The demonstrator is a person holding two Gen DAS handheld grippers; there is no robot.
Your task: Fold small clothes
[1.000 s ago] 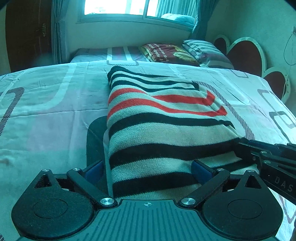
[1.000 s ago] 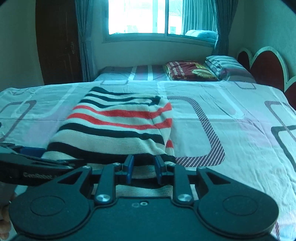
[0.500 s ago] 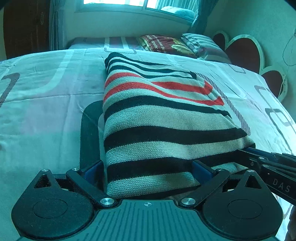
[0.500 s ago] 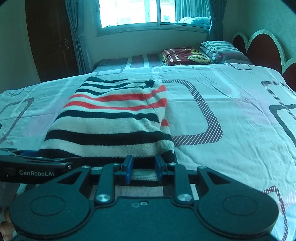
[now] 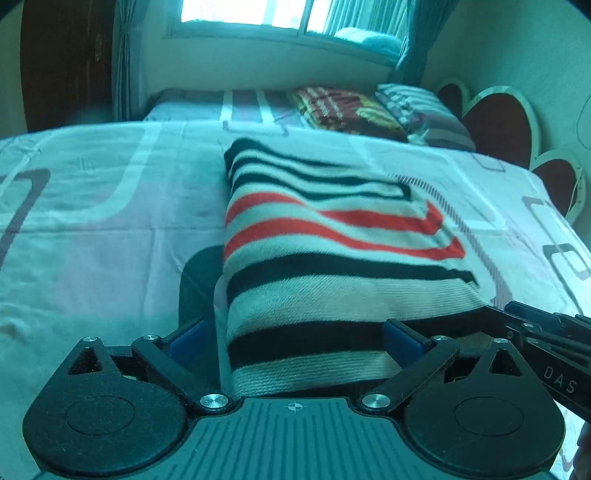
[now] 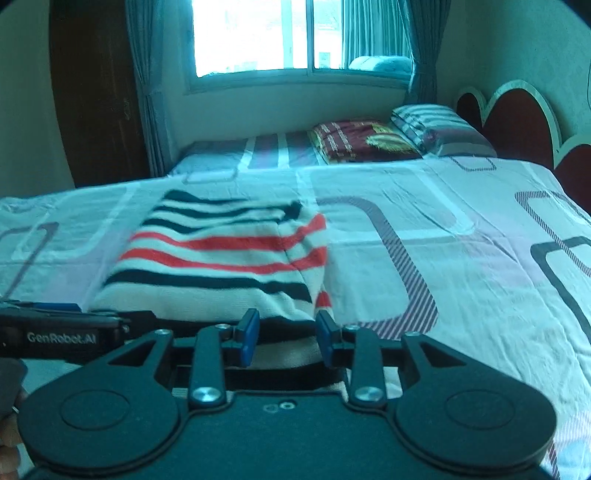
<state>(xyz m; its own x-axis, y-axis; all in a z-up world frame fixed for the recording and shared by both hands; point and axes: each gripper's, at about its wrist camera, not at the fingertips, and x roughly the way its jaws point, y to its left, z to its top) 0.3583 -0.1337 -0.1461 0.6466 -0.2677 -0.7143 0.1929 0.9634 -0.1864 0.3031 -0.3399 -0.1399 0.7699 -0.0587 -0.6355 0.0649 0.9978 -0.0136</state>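
**Both tongs at the near hem, ready to fold the striped knit**

The striped sweater [image 5: 332,258] lies flat on the bedsheet [image 6: 461,266], lengthwise toward the window [image 6: 303,33], already narrowed into a long panel. Its near hem sits at both tools. The left gripper [image 5: 295,336] stands wide, its blue pads [image 5: 397,334] straddling the hem's left part; whether they press the cloth I cannot tell. The right gripper [image 6: 284,332] is narrower, yet a gap shows between its pads, with the hem's right corner lying between them.

By my judgement, the step in hand is taking hold of this hem. The next move calls for both tongs to close together and carry the hem evenly toward the sweater's far end.

The sweater is a thick, fuzzy rib knit in cream, black and red bands, soft and limp. The sheet beneath it is thin, smooth, lightly creased cotton.
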